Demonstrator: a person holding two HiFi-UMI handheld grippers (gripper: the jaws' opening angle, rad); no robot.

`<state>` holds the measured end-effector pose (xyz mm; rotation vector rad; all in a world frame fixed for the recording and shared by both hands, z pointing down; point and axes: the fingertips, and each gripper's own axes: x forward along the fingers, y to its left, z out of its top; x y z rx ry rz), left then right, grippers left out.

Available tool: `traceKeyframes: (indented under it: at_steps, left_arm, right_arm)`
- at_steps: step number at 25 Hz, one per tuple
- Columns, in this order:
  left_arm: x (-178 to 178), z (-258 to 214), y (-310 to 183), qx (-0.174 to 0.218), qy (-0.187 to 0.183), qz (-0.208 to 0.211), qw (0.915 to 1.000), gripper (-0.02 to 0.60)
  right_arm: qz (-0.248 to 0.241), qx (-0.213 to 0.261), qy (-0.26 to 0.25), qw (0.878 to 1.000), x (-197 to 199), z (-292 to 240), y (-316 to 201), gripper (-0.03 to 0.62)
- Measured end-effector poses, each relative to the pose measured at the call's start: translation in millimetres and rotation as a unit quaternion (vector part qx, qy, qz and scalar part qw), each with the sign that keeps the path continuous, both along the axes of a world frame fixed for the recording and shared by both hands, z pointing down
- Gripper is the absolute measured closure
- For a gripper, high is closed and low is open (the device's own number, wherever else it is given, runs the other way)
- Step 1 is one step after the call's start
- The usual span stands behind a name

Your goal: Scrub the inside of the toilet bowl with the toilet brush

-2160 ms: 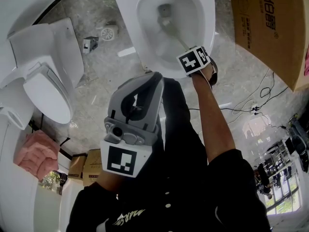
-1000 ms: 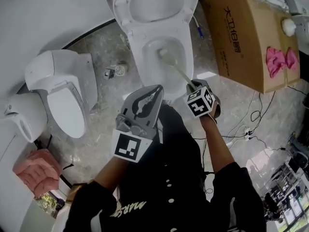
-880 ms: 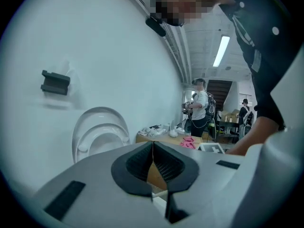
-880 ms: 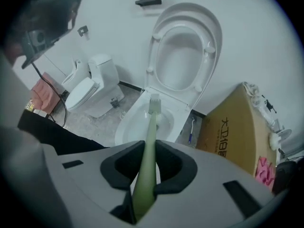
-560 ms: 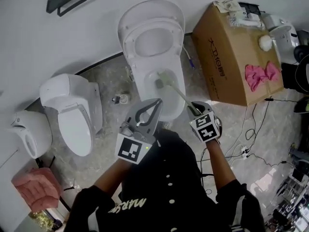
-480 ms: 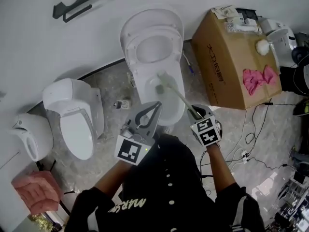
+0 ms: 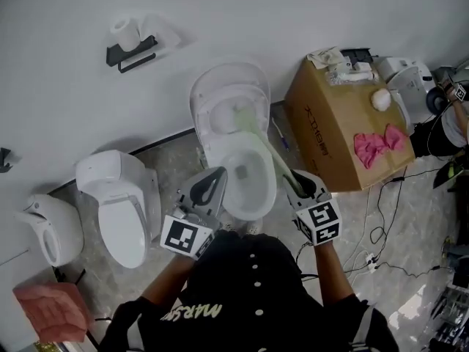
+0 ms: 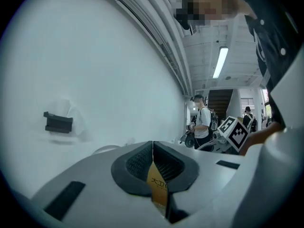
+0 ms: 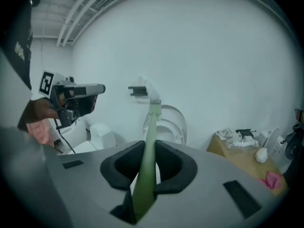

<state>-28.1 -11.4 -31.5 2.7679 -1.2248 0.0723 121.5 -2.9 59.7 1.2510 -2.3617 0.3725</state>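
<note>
Pale-green plastic toilet brush (image 7: 265, 151) is pinched by its handle between the tongs of the right gripper (image 7: 292, 178), which are closed tight on the shaft in the right gripper view (image 9: 149, 146). The handle slants up and away from that gripper. Its bristled head is clear of the white ceramic toilet bowl (image 7: 256, 205), over the upright seat and lid (image 7: 229, 86) in the head view and in the air before the white wall in the right gripper view. The right forearm reaches forward beside the bowl's right edge, marker cube toward the camera. The left forearm reaches forward at the bowl's front left, with the left gripper (image 7: 218, 174) angled toward the rim. Its tongs are pressed together on nothing (image 8: 153, 144). A brown cardboard box (image 7: 330, 138) stands right of the toilet.
</note>
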Motion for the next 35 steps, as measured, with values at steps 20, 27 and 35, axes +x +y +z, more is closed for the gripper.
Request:
traceKeyframes:
  at_steps: [20, 27, 35]
  left_arm:
    - [-4, -83, -6, 0.098, 0.008, -0.016, 0.995, 0.555]
    - [-9, -88, -4, 0.113, 0.004, -0.022, 0.9933, 0.555]
    - [-10, -92, -6, 0.113, 0.008, -0.029, 0.9931, 0.555]
  right_arm:
    - [0.052, 0.274, -0.112, 0.954, 16, -167, -8, 0.507]
    - [0.05, 0.295, -0.113, 0.947, 11, -180, -15, 0.508]
    - [0.045, 0.297, -0.114, 0.947, 6, -182, -18, 0.508]
